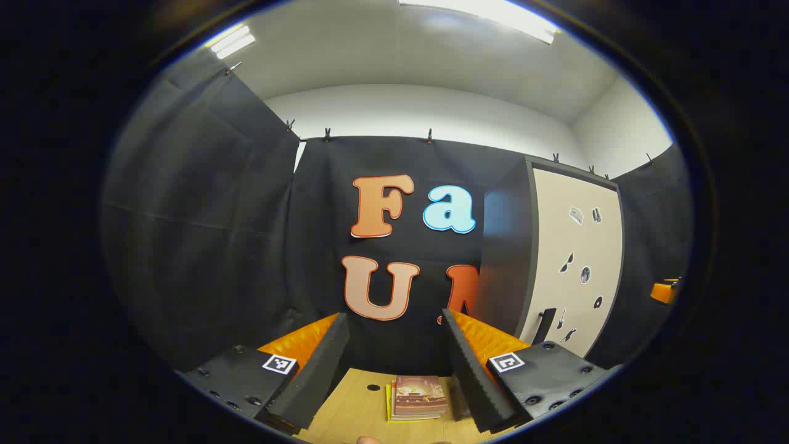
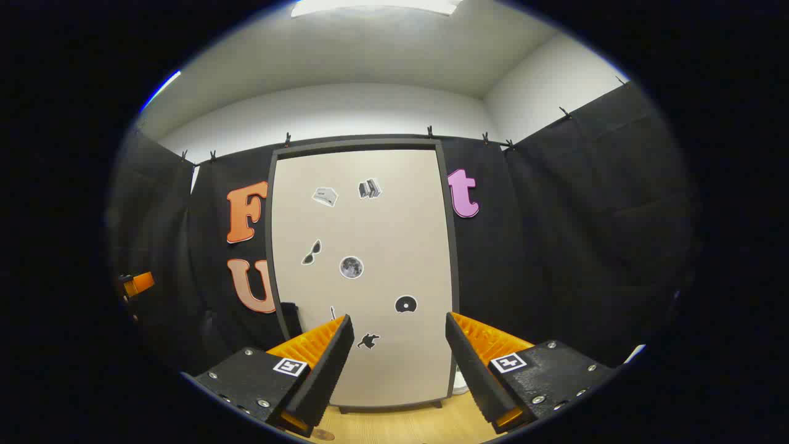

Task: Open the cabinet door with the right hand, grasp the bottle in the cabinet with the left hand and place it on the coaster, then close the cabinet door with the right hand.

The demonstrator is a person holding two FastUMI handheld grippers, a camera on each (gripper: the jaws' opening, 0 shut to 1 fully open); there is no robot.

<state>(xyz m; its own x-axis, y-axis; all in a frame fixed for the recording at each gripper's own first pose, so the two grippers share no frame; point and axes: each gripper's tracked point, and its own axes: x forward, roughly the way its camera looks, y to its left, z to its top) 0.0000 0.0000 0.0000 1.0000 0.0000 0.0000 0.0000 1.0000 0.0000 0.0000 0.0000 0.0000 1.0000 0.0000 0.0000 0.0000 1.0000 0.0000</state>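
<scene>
A tall cabinet with a beige door (image 2: 363, 271) stands straight ahead in the right gripper view, its door closed and dotted with small stickers. A dark handle (image 2: 290, 317) sits low on the door's left edge. My right gripper (image 2: 399, 330) is open in front of the door, apart from it. In the left gripper view the same cabinet (image 1: 573, 265) stands at the right with its handle (image 1: 545, 325) low on the door. My left gripper (image 1: 394, 327) is open above the wooden table (image 1: 351, 413), holding nothing. The bottle is hidden behind the closed door.
A small stack of books (image 1: 419, 398) lies on the table just ahead of the left gripper, beside a round hole (image 1: 373, 387) in the tabletop. An orange part of the other gripper (image 1: 664, 290) shows at the far right, and likewise (image 2: 137, 283) at the far left.
</scene>
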